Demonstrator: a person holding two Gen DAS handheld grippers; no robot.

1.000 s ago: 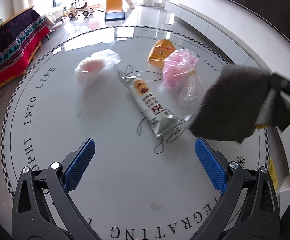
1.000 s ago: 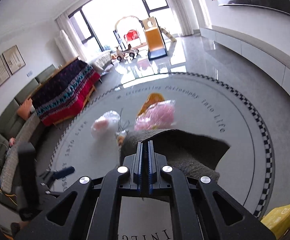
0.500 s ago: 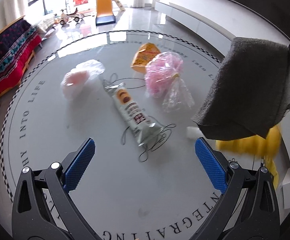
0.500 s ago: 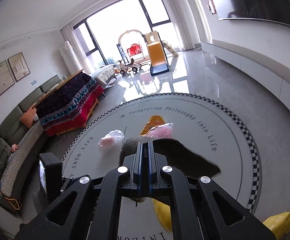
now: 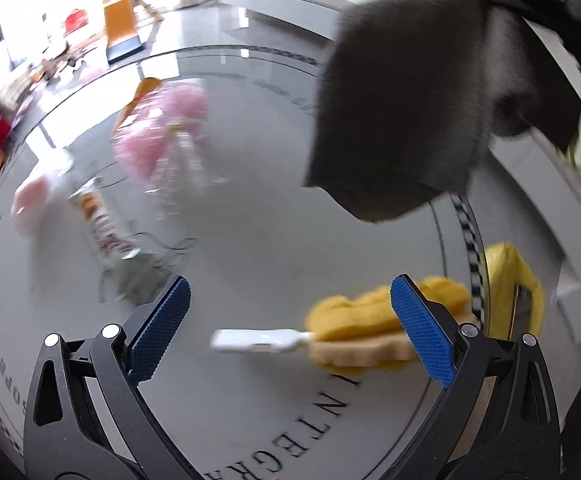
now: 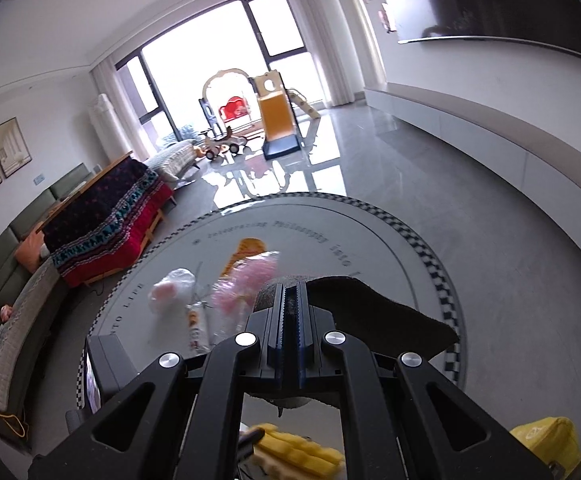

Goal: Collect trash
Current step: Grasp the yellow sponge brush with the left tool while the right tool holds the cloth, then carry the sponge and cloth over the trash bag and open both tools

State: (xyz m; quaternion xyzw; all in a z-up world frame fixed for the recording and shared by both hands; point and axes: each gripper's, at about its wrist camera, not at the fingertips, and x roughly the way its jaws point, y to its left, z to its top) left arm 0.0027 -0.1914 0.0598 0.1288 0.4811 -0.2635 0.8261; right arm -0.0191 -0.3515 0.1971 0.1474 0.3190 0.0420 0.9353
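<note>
Right gripper [image 6: 289, 312] clamped on grey cloth [image 6: 374, 312]; left gripper [image 5: 290, 320] wide open, empty. Pink bag [image 5: 162, 140] at upper left blurred, contents unreadable. Yellow sponge [image 5: 370, 320] partly behind a fingertip.

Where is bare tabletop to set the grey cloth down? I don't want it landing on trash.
Bare glass lies mid-table, bordered by the wrapper tube, pink bag and yellow sponge brush, and along the near lettered rim. The far-left cluster is crowded. The right gripper holds the grey cloth above.
</note>
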